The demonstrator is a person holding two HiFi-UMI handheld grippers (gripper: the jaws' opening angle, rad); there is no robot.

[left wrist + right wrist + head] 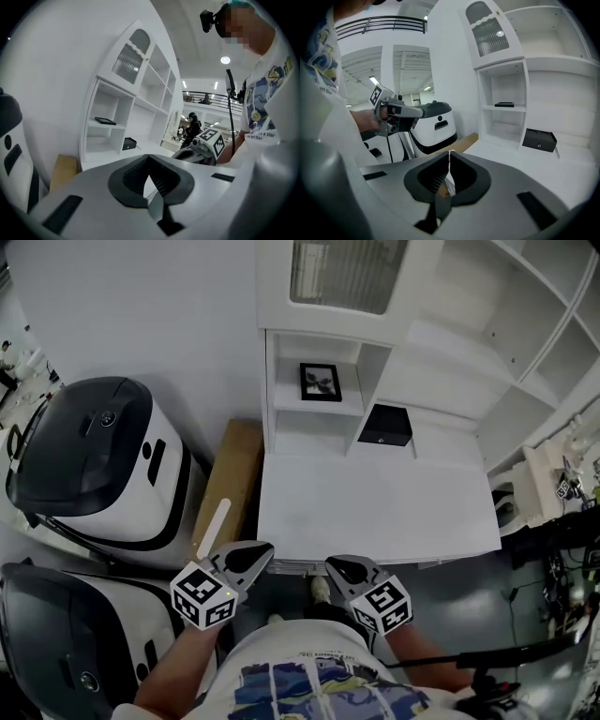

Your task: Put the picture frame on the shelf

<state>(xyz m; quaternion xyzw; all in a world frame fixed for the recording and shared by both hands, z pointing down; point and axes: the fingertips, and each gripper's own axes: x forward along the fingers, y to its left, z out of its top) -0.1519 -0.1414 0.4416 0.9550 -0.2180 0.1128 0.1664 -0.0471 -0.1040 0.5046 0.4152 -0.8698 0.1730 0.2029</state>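
Observation:
The black picture frame [321, 382] stands on a small shelf [317, 408] inside the white cabinet; it also shows as a dark slab in the left gripper view [105, 121] and the right gripper view [504, 104]. Both grippers hang low, near the person's body, well short of the cabinet's white table top [375, 512]. My left gripper [267, 552] is shut with nothing between its jaws. My right gripper [330, 565] is likewise shut and holds nothing. Each gripper appears in the other's view, as the right gripper [206, 145] and the left gripper [401, 115].
A black box [385, 426] sits at the back of the table top. Two white-and-black machines [94, 460] stand at the left, with a brown cardboard piece [230, 479] between them and the cabinet. A person [191, 127] stands far off.

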